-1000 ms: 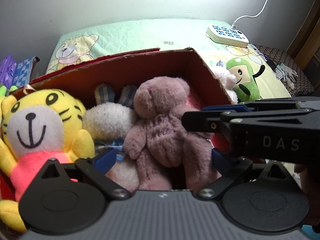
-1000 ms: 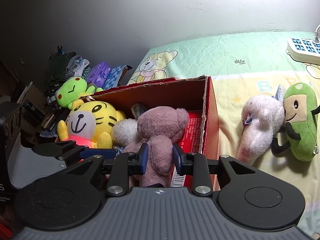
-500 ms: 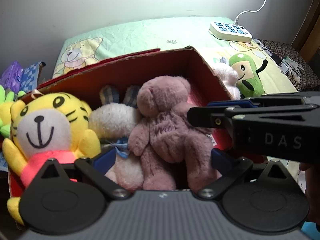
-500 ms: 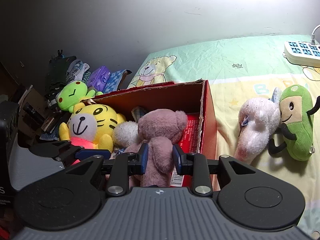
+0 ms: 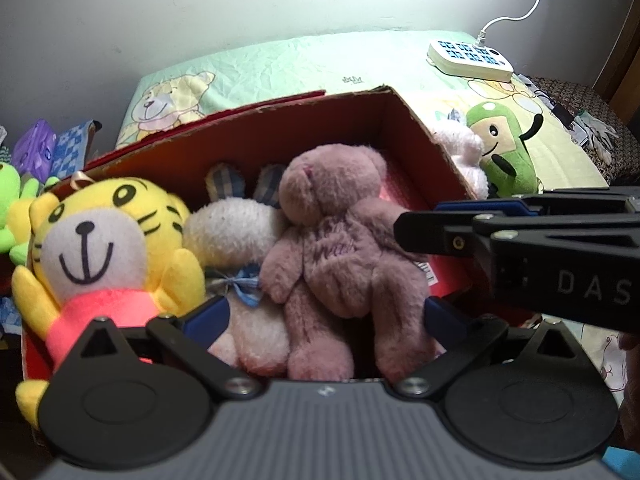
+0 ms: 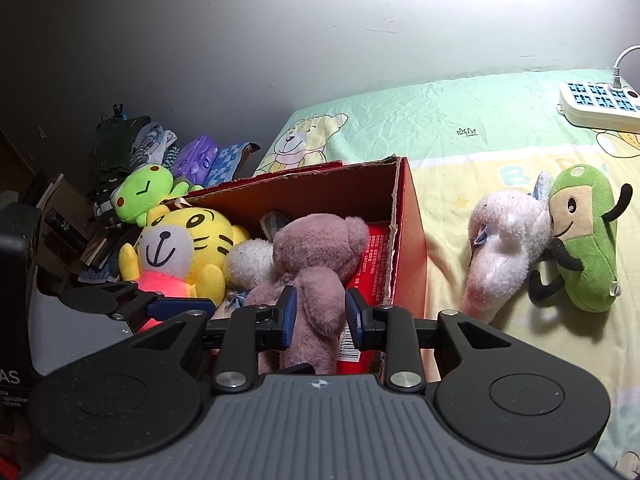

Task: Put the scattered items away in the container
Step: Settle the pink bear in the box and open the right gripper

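Mauve plush teddy bear (image 5: 340, 240) lies in the red cardboard box (image 5: 420, 132). Soft, light, compressible; best taken at torso or limb. Left gripper (image 5: 324, 316) jaws just opened wide, bear's legs between, unpressed. Right gripper (image 6: 320, 316) narrowed around one leg; contact unclear.

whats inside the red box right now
Three soft toys fill the red box: a yellow tiger, a white bunny and a mauve bear. A little of the floor shows beside the bear; the rest is covered.
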Motion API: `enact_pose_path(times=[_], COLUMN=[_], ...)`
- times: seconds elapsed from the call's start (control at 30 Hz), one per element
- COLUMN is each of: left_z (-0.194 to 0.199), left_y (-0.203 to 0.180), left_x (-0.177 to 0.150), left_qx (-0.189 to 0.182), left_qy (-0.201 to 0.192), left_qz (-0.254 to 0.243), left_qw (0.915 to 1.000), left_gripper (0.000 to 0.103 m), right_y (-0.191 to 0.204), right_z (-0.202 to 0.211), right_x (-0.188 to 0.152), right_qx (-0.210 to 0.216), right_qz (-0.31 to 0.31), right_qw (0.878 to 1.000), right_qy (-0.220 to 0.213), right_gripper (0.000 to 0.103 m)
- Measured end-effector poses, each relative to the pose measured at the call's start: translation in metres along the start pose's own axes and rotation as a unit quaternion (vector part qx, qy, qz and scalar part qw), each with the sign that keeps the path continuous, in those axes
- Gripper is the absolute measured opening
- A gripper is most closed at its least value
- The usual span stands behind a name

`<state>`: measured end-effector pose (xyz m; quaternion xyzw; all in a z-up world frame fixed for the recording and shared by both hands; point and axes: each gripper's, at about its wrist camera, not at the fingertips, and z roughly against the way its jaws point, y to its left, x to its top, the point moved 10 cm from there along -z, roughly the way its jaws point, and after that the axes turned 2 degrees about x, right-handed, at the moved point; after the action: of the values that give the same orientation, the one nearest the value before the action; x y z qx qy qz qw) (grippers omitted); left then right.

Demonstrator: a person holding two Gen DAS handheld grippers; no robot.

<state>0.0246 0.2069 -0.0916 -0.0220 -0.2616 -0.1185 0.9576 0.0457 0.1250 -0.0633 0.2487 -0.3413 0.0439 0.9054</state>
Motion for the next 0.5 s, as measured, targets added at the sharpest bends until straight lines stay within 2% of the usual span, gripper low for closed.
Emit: enact_pose_path(times=[0.5], left_z=[0.011], left_y=[0.001], left_x=[-0.005], left_qx=[0.032], left_qy=[-0.008], left_qz=[-0.007], left_qw=[0.9994], left_gripper=[0.102], right_y=[0.007], right_z=[0.013], right_x=[-0.005], right_qx=[-0.002], right_qz=[0.004], right_qw=[1.000], right_qy=[-0.012], right_gripper=[0.030])
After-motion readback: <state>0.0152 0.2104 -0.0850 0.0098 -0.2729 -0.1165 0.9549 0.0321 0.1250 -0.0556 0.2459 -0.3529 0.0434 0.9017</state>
